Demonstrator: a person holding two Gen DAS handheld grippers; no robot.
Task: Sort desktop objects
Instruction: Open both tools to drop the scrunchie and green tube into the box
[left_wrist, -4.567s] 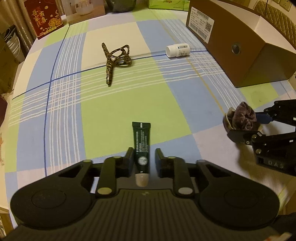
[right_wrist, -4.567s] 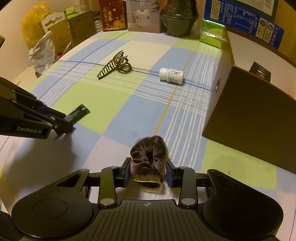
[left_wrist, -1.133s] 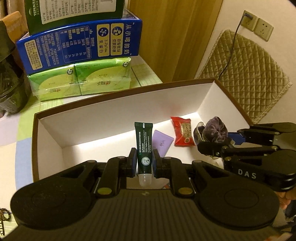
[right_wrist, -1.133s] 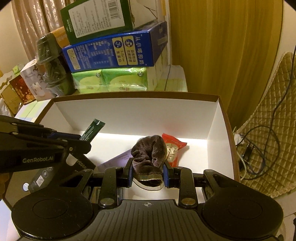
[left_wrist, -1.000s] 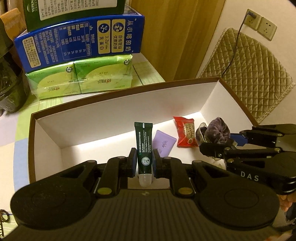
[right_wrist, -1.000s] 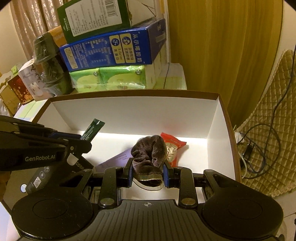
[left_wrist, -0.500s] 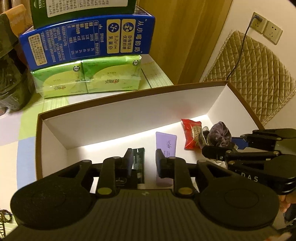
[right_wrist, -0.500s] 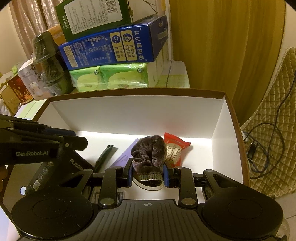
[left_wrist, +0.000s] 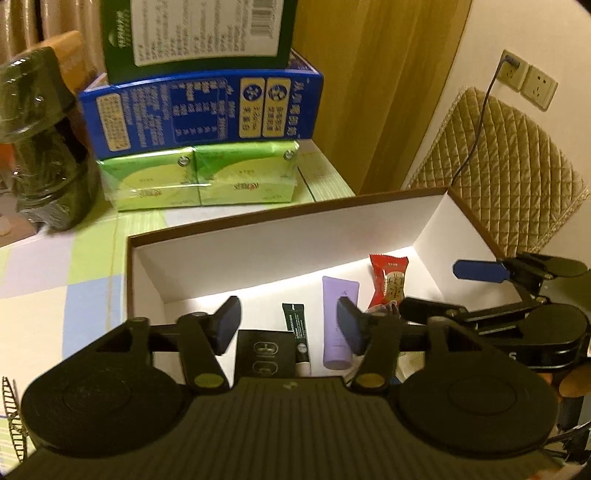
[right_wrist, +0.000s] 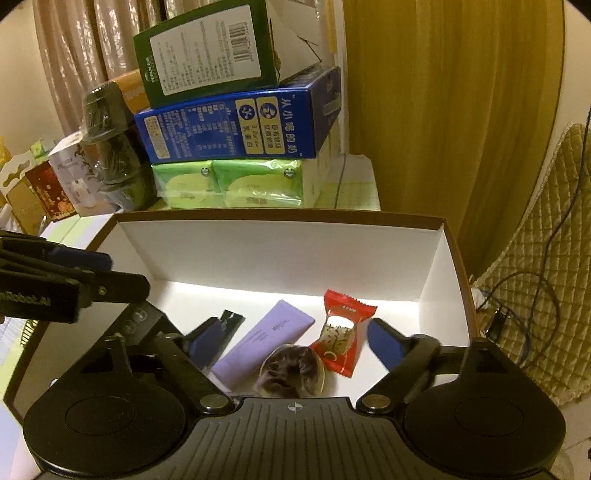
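Both grippers hover over a brown box with white inside (left_wrist: 280, 240) (right_wrist: 280, 251). My left gripper (left_wrist: 290, 323) is open and empty; the dark green tube (left_wrist: 295, 328) lies on the box floor below it. My right gripper (right_wrist: 291, 339) is open and empty; the dark purple velvet scrunchie (right_wrist: 291, 369) lies on the box floor between its fingers. In the box also lie a lilac tube (left_wrist: 338, 321) (right_wrist: 266, 336), a red candy packet (left_wrist: 389, 284) (right_wrist: 341, 332) and a black card-like packet (left_wrist: 264, 352). The green tube's end (right_wrist: 231, 319) shows beside the right gripper's left finger.
Behind the box stand stacked cartons: green tissue packs (right_wrist: 236, 182), a blue carton (right_wrist: 240, 123) and a green carton (right_wrist: 207, 51). A dark wrapped jar (left_wrist: 40, 147) stands at left. A leopard hair clip (left_wrist: 11, 410) lies on the checked tablecloth. A quilted chair (left_wrist: 517, 162) is right.
Both grippers carried their objects from the table to above the box. The left gripper opened and the green tube dropped in; now the right has opened too and the scrunchie lies in the box.
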